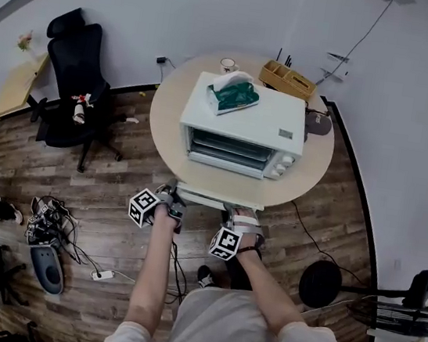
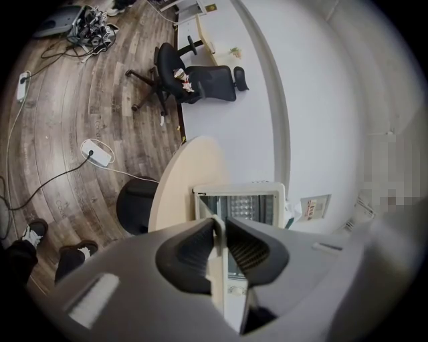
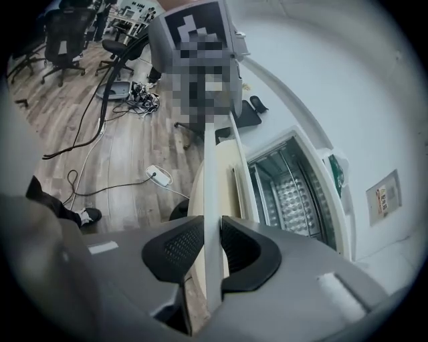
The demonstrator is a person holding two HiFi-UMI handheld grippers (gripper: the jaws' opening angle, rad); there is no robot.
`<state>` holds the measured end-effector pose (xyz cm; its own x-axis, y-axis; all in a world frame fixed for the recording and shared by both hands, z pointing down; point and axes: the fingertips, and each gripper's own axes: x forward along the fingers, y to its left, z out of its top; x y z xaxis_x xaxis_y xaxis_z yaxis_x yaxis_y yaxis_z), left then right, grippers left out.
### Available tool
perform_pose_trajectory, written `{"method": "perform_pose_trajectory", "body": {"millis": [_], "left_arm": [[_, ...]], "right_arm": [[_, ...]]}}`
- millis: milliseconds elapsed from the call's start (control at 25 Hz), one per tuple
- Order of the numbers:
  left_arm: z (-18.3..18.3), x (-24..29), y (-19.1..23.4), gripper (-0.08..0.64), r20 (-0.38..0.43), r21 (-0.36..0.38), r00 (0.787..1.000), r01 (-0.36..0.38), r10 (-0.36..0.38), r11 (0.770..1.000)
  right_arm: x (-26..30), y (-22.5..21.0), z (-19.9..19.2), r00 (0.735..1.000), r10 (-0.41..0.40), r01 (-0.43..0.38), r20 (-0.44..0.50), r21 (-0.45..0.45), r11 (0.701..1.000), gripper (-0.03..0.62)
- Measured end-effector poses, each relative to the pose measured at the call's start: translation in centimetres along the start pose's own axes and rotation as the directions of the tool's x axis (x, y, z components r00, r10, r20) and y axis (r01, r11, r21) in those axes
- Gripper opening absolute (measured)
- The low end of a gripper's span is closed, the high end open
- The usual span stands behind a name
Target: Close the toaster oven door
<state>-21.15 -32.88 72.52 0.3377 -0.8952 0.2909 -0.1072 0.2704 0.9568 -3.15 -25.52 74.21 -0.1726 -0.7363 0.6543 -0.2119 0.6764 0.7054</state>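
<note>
Door: the toaster oven (image 1: 243,131) door (image 1: 204,197) lies swung down flat, past the table (image 1: 167,112) rim toward the person.
Long axis: left to right, spanning both grippers.
Left gripper (image 1: 172,202): jaws clamped on the door's near edge, left end.
Right gripper (image 1: 240,219): jaws clamped likewise, right end.
Hinge: beyond the jaws, so the edge likely needs to swing up and away.

Bench (image 1: 167,112): your round, pale top, standing on the wood floor (image 1: 113,215) right in front of you.
Centre: the toaster oven (image 1: 244,123) sits here facing you, its door (image 1: 206,198) dropped open past the near rim.
Back right: a wooden tray (image 1: 288,79) near the far rim.
Back: a small cup (image 1: 228,64) behind the oven.
Right edge: a dark round thing (image 1: 318,124), too unclear to name.
</note>
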Motion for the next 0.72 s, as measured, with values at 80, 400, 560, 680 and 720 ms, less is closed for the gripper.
{"method": "perform_pose_trajectory", "body": {"millis": [80,400,560,680,720], "left_arm": [[-0.1,-0.1,-0.3,0.114,-0.007,-0.002,1.000,0.006,-0.006,1.000],[-0.1,-2.4,-2.2,0.104,0.005,0.018,0.997,0.072,-0.072,0.997],[-0.9,-3.7,-2.2,0.058,0.029,0.022,0.994,0.103,-0.103,0.994],[-2.0,-4.3,-2.0,0.058,0.023,0.059,0.993,0.115,-0.116,0.992],[-2.4,-4.5,-2.1,0.058,0.019,0.073,0.992,0.121,-0.123,0.990]], "right_arm": [[-0.1,-0.2,-0.1,1.000,0.000,0.000,0.000,-0.003,1.000,0.075],[-0.9,-2.2,0.4,1.000,-0.015,0.015,0.018,-0.002,1.000,0.071],[-1.1,-4.1,0.7,0.999,-0.034,0.034,0.029,-0.019,0.999,0.071],[-1.2,-5.3,0.8,0.999,-0.041,0.042,0.035,-0.028,0.999,0.071],[-1.2,-5.5,0.8,0.999,-0.040,0.041,0.036,-0.031,0.999,0.072]]}}
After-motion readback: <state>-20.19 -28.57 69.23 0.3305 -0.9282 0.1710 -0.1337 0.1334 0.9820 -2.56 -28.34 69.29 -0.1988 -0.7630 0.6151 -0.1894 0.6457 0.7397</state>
